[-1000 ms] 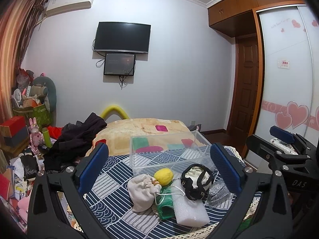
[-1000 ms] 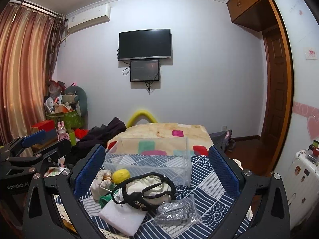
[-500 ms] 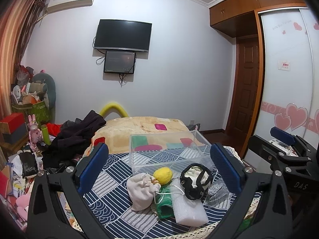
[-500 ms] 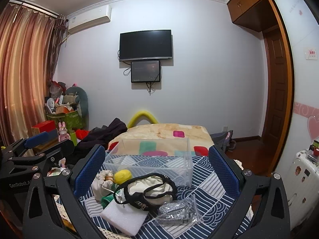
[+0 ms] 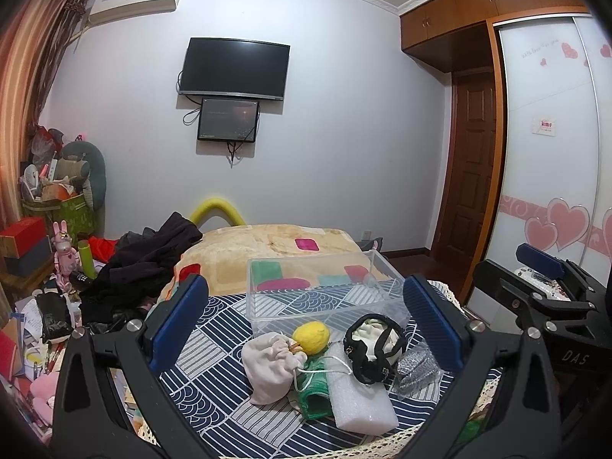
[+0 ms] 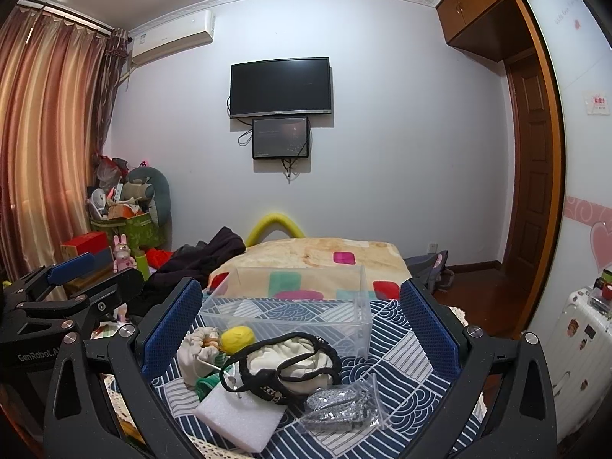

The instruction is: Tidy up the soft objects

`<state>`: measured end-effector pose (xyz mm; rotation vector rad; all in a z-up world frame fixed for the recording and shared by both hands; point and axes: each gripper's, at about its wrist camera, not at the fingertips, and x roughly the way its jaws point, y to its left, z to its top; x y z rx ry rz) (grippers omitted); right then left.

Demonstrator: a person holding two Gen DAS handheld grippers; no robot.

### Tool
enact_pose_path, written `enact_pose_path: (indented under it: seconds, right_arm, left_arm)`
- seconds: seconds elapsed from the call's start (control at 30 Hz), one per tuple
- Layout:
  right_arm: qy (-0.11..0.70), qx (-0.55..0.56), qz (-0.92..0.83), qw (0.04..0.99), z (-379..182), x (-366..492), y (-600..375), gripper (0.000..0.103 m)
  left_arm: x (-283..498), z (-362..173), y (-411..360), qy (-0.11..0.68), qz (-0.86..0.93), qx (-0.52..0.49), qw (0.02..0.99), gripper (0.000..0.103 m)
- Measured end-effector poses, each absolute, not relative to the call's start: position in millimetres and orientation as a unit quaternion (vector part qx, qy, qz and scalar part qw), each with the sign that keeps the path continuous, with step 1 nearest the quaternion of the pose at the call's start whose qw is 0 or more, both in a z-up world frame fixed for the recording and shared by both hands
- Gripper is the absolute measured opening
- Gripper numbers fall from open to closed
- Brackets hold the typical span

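Note:
Soft objects lie on a blue patterned tablecloth (image 5: 214,352): a white drawstring pouch (image 5: 269,367), a yellow wool ball (image 5: 310,337), a green mesh piece (image 5: 315,392), a white foam block (image 5: 359,394), a black-trimmed cream cloth (image 5: 373,348) and a silvery bag (image 5: 417,369). A clear plastic box (image 5: 321,290) stands empty behind them. My left gripper (image 5: 306,325) is open above them. My right gripper (image 6: 302,329) is open too, over the cream cloth (image 6: 287,359), foam block (image 6: 241,417), silvery bag (image 6: 340,405), pouch (image 6: 197,355), yellow ball (image 6: 238,338) and box (image 6: 290,306).
Beyond the table is a bed with a beige blanket (image 5: 267,252) and dark clothes (image 5: 145,264). Clutter and boxes (image 5: 34,252) fill the left side. A white suitcase (image 6: 577,344) stands at the right, by a wardrobe with hearts (image 5: 554,191).
Both views have shifted very slightly; the objects on the table have not moved and both grippers stay open.

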<state>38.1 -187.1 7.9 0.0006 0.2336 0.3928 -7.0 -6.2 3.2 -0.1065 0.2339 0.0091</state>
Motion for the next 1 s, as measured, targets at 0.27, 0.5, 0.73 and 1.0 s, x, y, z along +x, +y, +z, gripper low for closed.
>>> enact_pose_path:
  seconds: [0.27, 0.5, 0.73, 1.0]
  right_arm:
    - [0.115, 0.005, 0.195, 0.974, 6.7, 40.4, -186.8, 0.103]
    - [0.131, 0.026, 0.18, 0.975, -5.8, 56.0, -196.0, 0.103]
    - [0.186, 0.041, 0.168, 0.967, -34.2, 83.2, -210.3, 0.101]
    - [0.254, 0.045, 0.147, 0.955, -68.5, 101.3, -223.2, 0.094]
  left_arm:
    - [-3.1, -0.8, -6.4, 0.121, -0.003, -0.046, 0.992, 0.103]
    - [15.2, -14.8, 5.2, 0.145, 0.024, -0.053, 0.988, 0.084]
    - [52.4, -44.5, 30.9, 0.206, 0.044, -0.079, 0.974, 0.078]
    - [81.3, -95.3, 48.0, 0.283, 0.037, -0.082, 0.955, 0.061]
